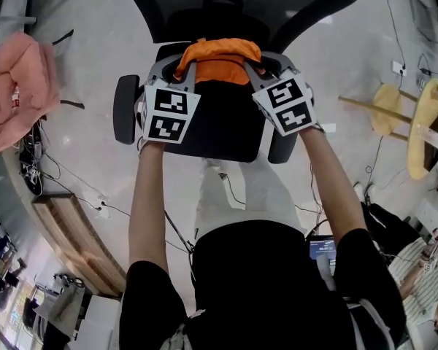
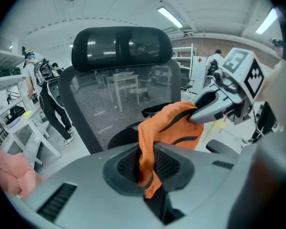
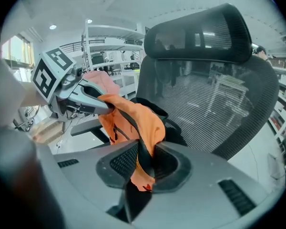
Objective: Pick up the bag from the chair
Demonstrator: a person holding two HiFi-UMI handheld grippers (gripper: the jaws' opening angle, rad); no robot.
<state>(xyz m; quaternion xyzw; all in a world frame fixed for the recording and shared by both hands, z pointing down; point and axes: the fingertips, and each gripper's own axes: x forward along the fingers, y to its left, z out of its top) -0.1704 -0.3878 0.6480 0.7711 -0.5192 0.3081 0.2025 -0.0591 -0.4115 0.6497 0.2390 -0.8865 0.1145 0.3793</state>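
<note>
An orange bag (image 1: 217, 57) with black straps hangs bunched between my two grippers, over the black seat (image 1: 226, 126) of a mesh-backed office chair (image 2: 119, 94). My left gripper (image 1: 184, 70) is shut on the bag's left end; orange cloth (image 2: 148, 151) is pinched between its jaws. My right gripper (image 1: 254, 70) is shut on the right end, with cloth and a black strap (image 3: 144, 156) caught in its jaws. Each gripper view shows the other gripper: the right gripper (image 2: 214, 106) and the left gripper (image 3: 88, 97) clamp the bag's far corner. The bag appears lifted off the seat.
The chair's armrests (image 1: 126, 109) flank the seat. A pink cloth (image 1: 18, 86) lies at the left, a yellow stool (image 1: 416, 122) stands at the right. A wooden bench (image 1: 80, 239) and cables lie on the floor at lower left. A person (image 2: 50, 104) stands behind the chair.
</note>
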